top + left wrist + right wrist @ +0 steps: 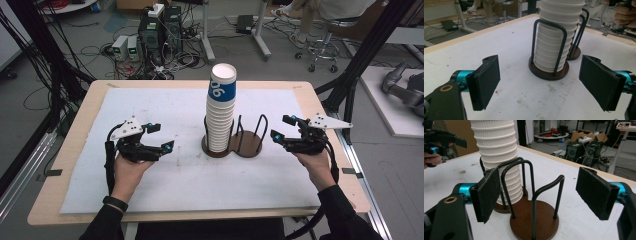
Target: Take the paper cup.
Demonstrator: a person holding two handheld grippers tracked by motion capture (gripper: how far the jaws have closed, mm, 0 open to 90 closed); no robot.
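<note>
From the high view I see the stack of paper cups (220, 112) standing in the left ring of the double cup holder (245, 144), my left gripper (160, 137) and right gripper (281, 127) both released and empty, one on either side of that holder. In the left gripper view the stack (554, 45) is white, ribbed and tightly nested behind the holder's black wire loop (549, 47); I judge it light, thin-walled and easily crushed. In the right gripper view the holder's other brown base (534, 225) sits empty beside the stack (499, 157), so I'd pinch the top cup gently just under its rim.

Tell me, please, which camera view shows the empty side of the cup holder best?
The right gripper view: the empty holder base sits close, its wire loops plain. The high view shows it small beside the cup stack; the left gripper view shows a sliver behind the stack.
</note>
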